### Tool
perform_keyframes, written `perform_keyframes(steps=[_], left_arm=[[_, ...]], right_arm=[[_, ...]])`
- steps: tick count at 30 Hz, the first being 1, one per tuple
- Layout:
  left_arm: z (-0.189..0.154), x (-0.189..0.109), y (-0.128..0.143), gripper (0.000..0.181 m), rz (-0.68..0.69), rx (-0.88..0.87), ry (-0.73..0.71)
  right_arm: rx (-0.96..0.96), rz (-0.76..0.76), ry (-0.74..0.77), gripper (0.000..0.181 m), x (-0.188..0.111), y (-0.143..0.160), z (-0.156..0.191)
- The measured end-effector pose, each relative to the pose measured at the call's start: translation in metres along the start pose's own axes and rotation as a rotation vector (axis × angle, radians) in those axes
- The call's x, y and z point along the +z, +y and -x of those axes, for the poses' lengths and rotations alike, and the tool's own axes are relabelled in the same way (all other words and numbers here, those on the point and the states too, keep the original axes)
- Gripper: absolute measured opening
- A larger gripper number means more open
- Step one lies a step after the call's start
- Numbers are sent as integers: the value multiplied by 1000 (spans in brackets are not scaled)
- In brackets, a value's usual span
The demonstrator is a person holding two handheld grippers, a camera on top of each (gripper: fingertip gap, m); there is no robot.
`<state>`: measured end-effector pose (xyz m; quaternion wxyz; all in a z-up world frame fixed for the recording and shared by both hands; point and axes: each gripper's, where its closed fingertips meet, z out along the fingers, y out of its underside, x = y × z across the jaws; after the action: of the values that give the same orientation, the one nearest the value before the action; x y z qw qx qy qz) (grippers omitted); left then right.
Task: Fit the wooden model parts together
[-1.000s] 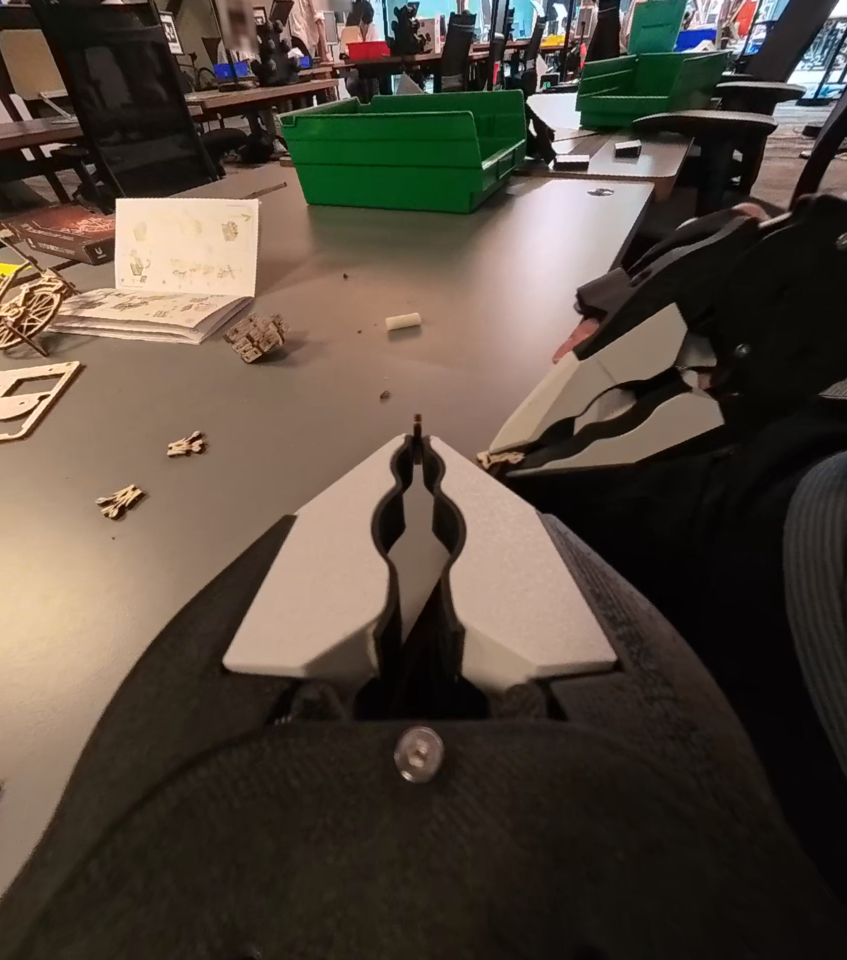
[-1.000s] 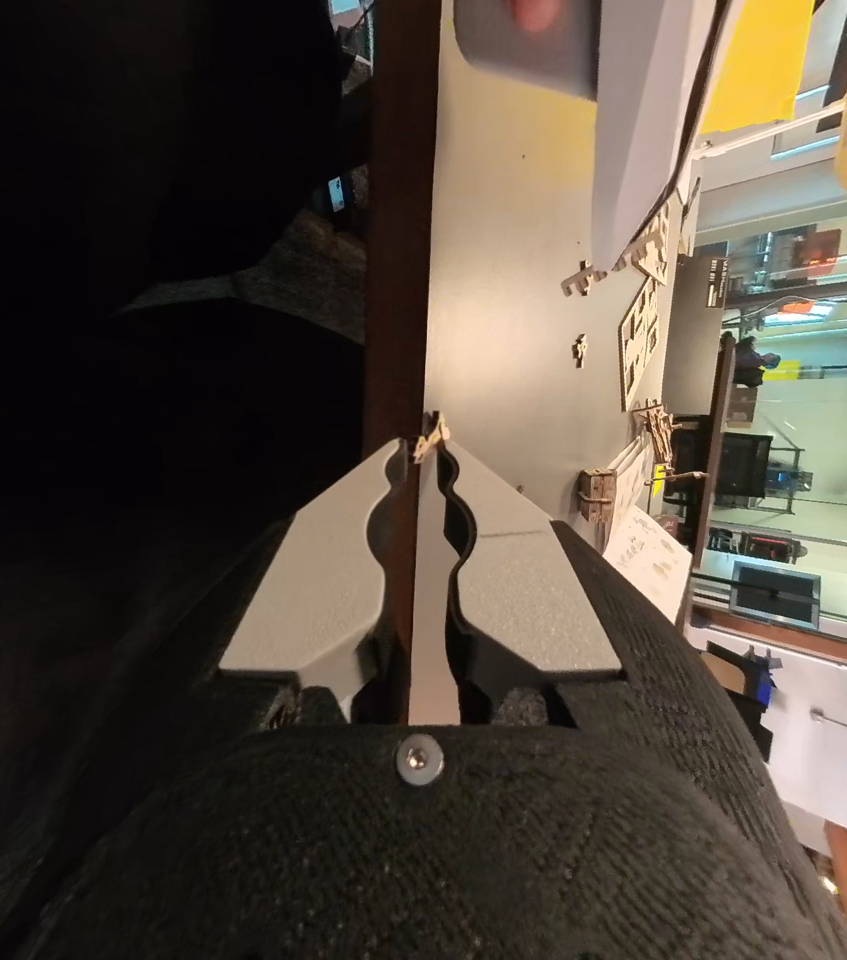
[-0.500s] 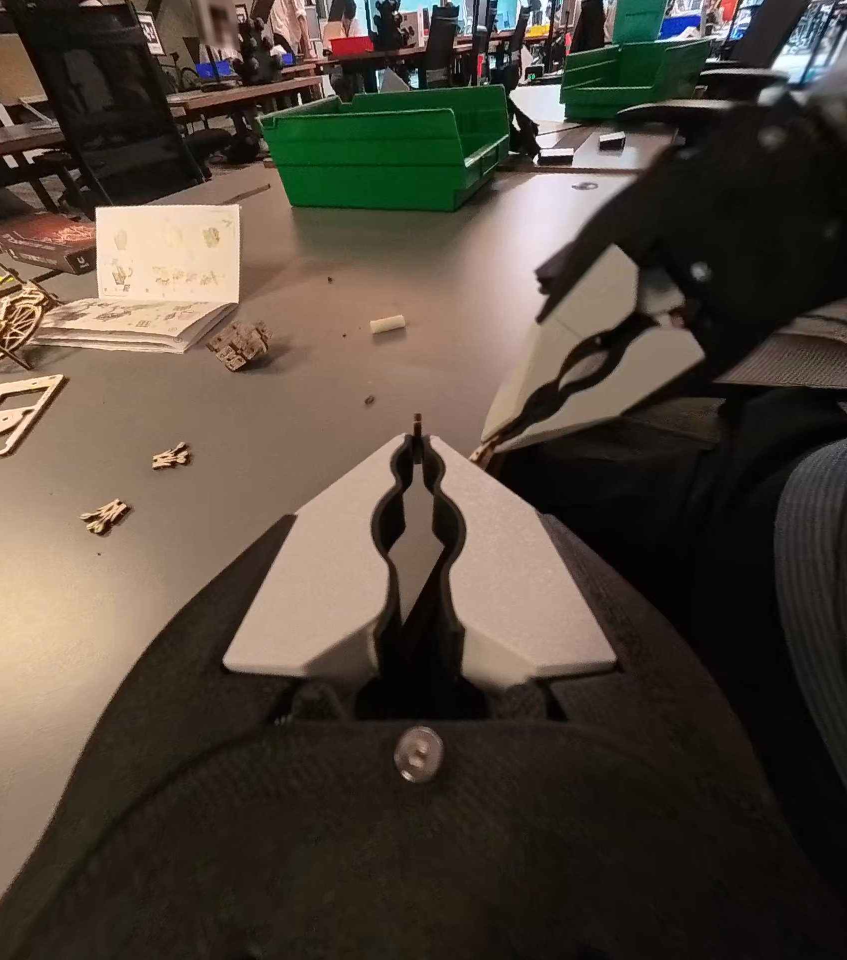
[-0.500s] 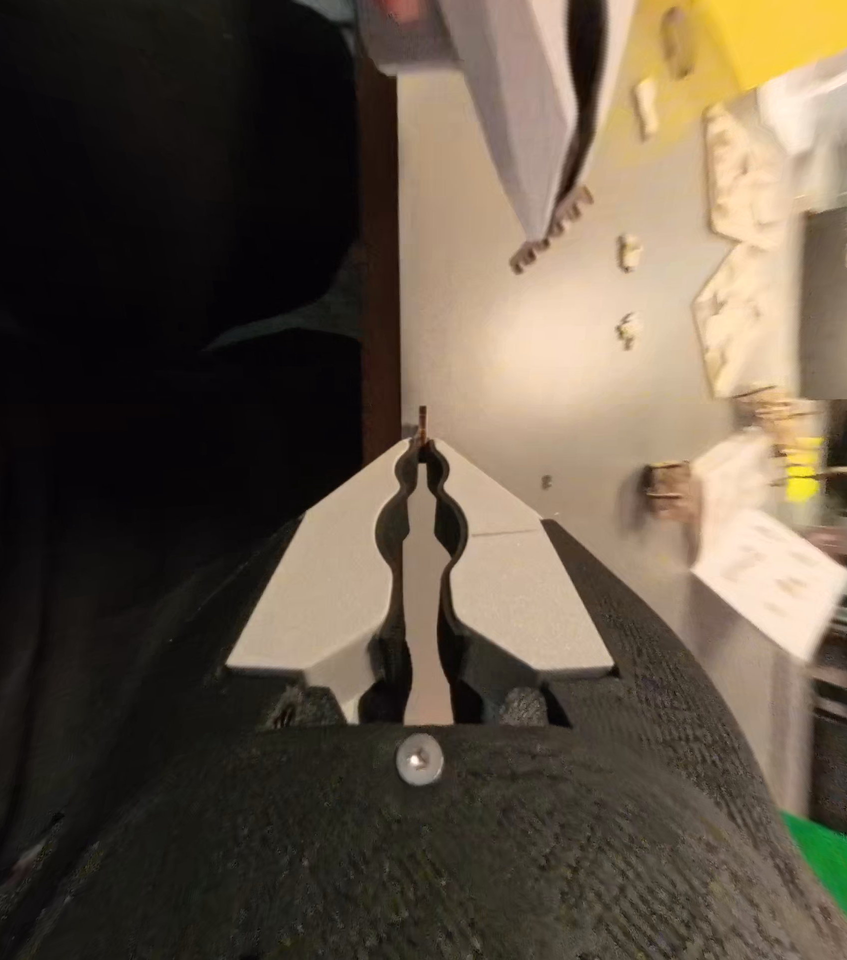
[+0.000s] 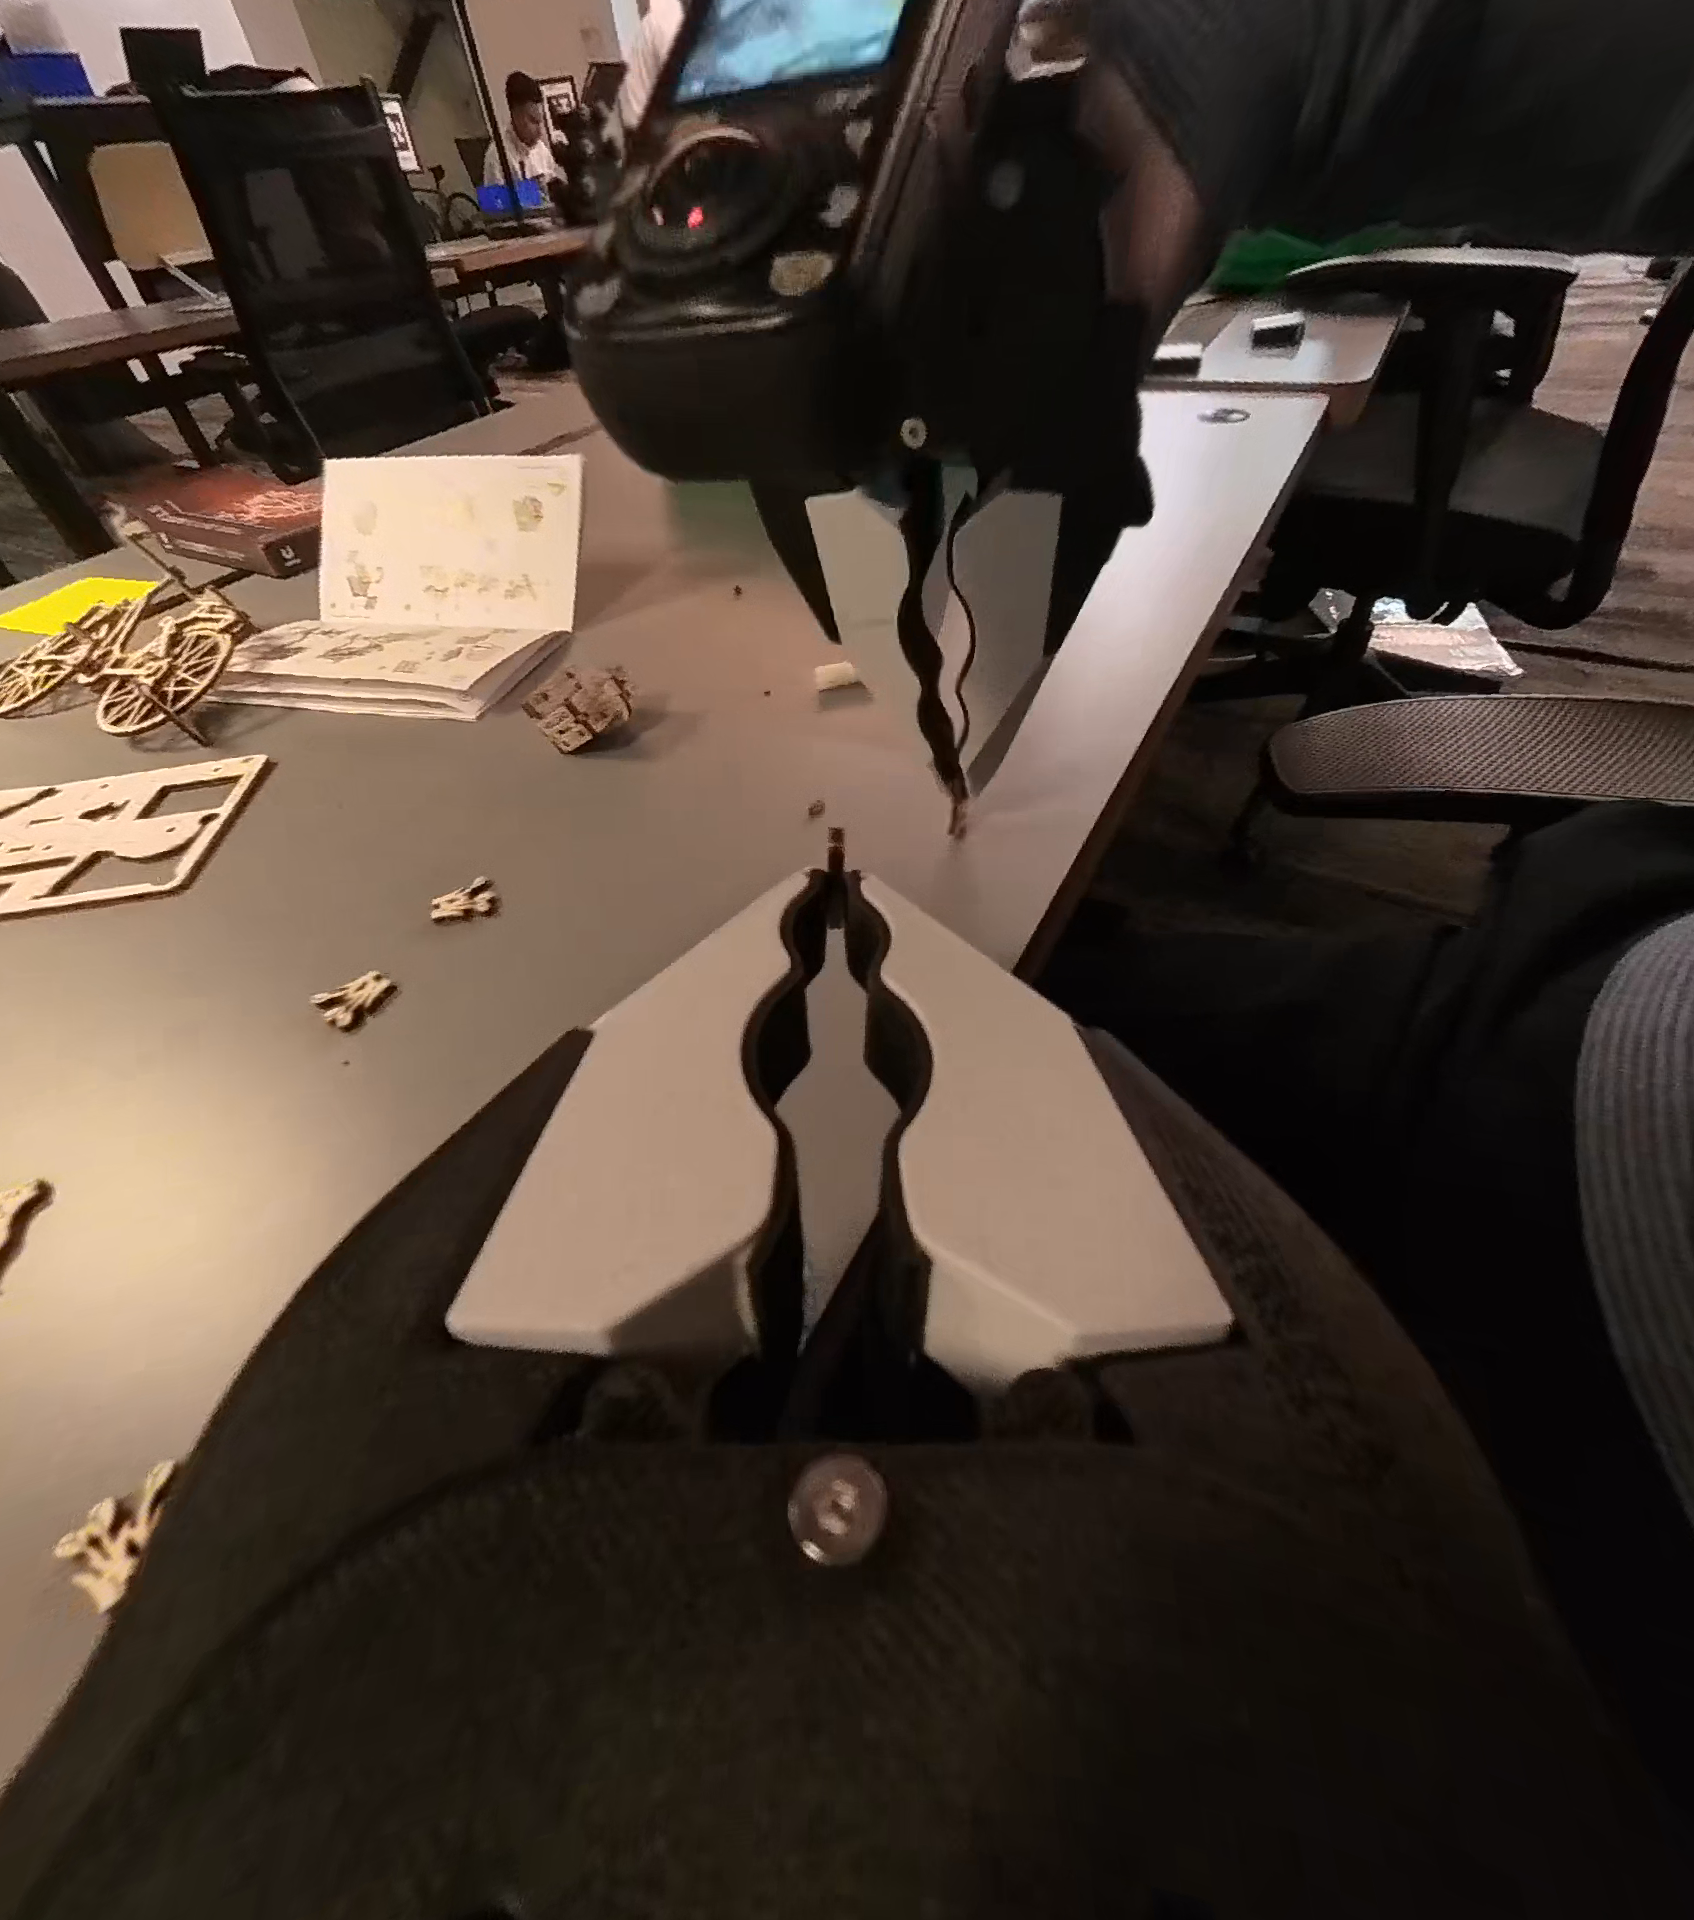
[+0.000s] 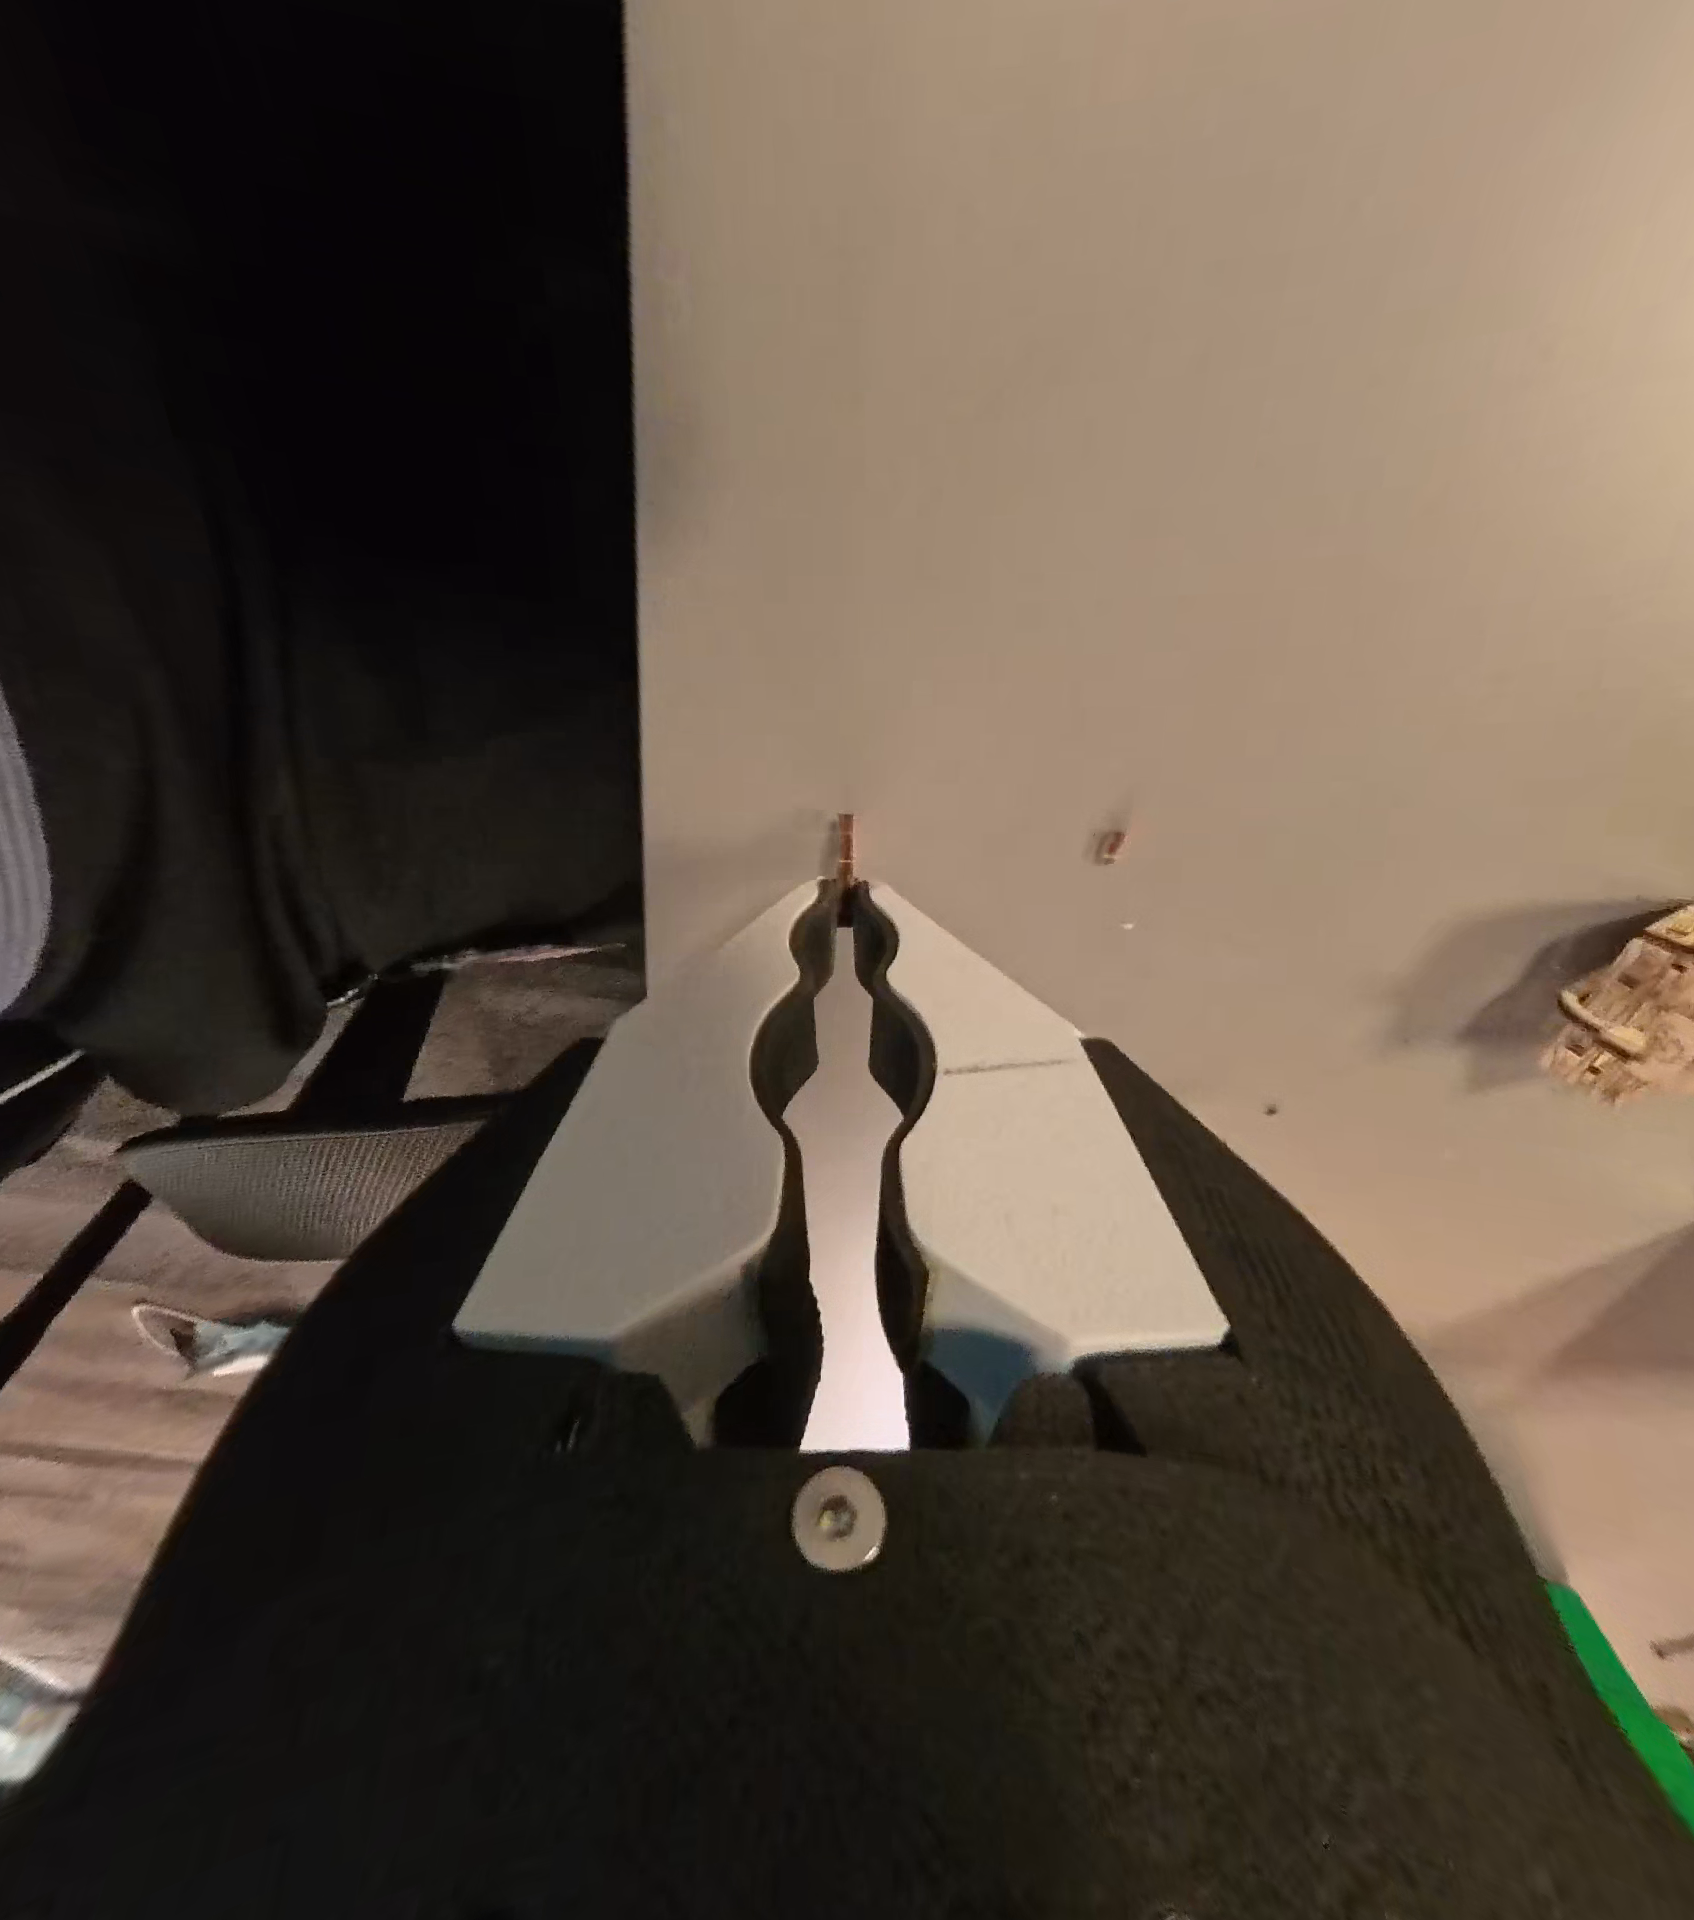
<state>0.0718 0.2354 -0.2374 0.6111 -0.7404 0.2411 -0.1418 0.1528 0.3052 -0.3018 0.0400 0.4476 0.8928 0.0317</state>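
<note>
Left wrist view: left gripper (image 5: 835,883) has its tips pinched together on a thin dark wooden sliver (image 5: 835,844) that pokes out past them, edge-on; its shape cannot be told. It hangs over the near right part of the grey table (image 5: 199,1091), close to the table's right edge (image 5: 1113,831). Right gripper (image 5: 949,805) comes down from above just beyond, pointing at the tabletop, tips nearly closed on a small wooden piece (image 5: 957,826) at or just above the surface beside that edge.

Right wrist view: right gripper (image 6: 845,891) tips clamp a thin reddish-brown wooden piece (image 6: 845,840), seen edge-on against bare table. Table edge runs just left of the tips, with floor and a chair seat (image 6: 292,1184) below.

Open table lies left of the left gripper, dotted with loose wooden parts (image 5: 355,997). Farther left lie a punched-out sheet (image 5: 64,842) and a finished wooden bicycle (image 5: 121,665). An open booklet (image 5: 427,613) and a small wooden block assembly (image 5: 581,707) sit farther off, and a white peg (image 5: 835,675) is near the right gripper.
</note>
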Motion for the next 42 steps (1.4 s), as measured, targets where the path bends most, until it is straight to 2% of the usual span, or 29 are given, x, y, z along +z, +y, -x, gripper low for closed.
perform_keyframes(steps=[26,42], left_arm=[[0,0,3,1,10,-18,18],[0,0,4,1,13,-24,25]], right_arm=[[29,-32,-5,1,1,-9,-3],[36,4,4,1,4,-8,-3]])
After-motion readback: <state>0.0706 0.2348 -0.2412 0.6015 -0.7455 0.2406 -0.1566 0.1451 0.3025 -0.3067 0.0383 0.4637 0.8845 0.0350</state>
